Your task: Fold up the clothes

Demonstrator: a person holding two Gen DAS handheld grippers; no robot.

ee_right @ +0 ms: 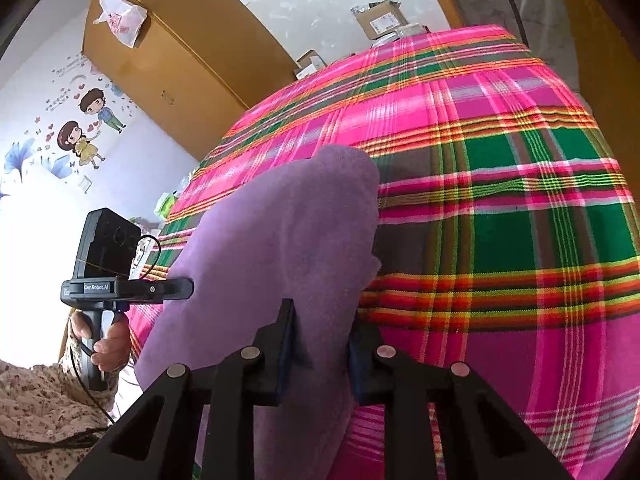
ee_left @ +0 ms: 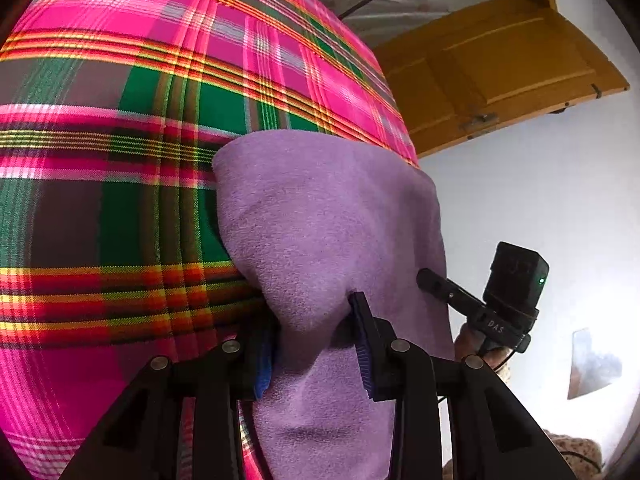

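Observation:
A purple fleece cloth (ee_left: 324,224) hangs lifted above the pink and green plaid bedcover (ee_left: 120,160). My left gripper (ee_left: 316,344) is shut on one part of its edge, the fabric bunched between the blue pads. In the right wrist view the same purple cloth (ee_right: 280,232) is pinched in my right gripper (ee_right: 322,344), also shut on it. Each view shows the other hand-held gripper beside the cloth: the right one (ee_left: 500,304) and the left one (ee_right: 108,280), gripped by a hand (ee_right: 108,344). The cloth's lower part is hidden behind the fingers.
The plaid bedcover (ee_right: 500,220) fills most of both views. A wooden wardrobe (ee_right: 168,60) stands by the wall with cartoon stickers (ee_right: 84,128). Cardboard boxes (ee_right: 380,20) lie beyond the bed. A wooden door (ee_left: 500,68) is at the upper right. A floral sleeve (ee_right: 36,408) is at the lower left.

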